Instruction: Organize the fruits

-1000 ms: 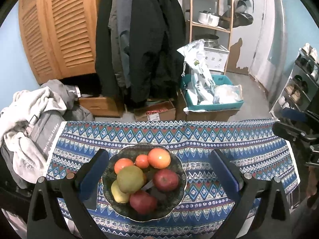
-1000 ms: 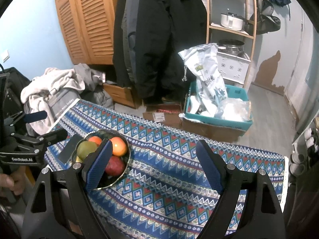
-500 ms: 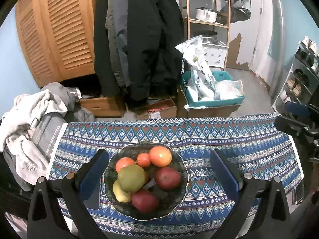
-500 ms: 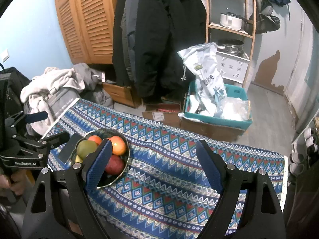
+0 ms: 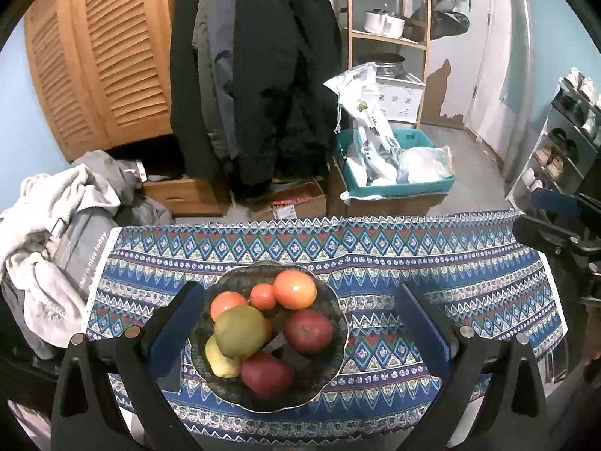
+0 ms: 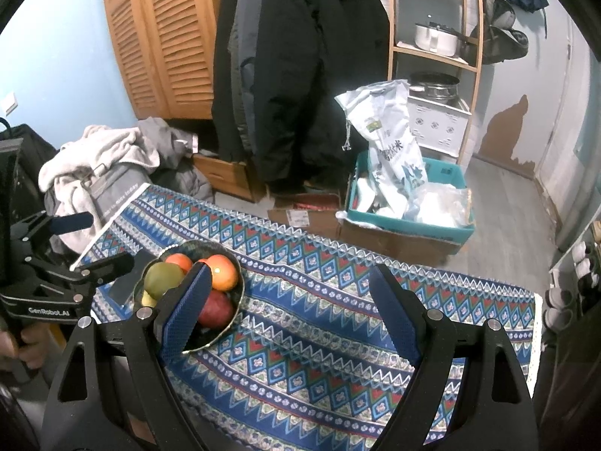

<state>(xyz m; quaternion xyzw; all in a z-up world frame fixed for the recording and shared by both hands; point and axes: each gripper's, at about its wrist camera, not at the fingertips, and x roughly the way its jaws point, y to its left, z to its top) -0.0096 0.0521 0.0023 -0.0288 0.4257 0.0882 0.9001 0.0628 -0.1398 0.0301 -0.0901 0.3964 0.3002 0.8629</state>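
Observation:
A dark patterned bowl [image 5: 330,372] sits on the blue patterned tablecloth [image 5: 469,282] near its left end. Several fruits lie in it: a large orange [image 5: 295,288], a small tangerine [image 5: 263,296], a green-yellow fruit [image 5: 240,330], a yellow fruit [image 5: 219,362] and two red apples [image 5: 308,330]. My left gripper [image 5: 296,295] hovers above the bowl, open, its fingers wider than the bowl and touching nothing. My right gripper [image 6: 291,274] is open over bare cloth to the right of the bowl [image 6: 240,293], and its left finger hides part of the fruit.
A dark flat rectangle [image 6: 127,282] lies on the cloth left of the bowl. Clothes [image 5: 49,225] are piled at the table's left end. Behind the table are boxes, a teal bin [image 5: 398,184], hanging coats and a shelf. A hand [image 6: 30,345] holds the left gripper's handle.

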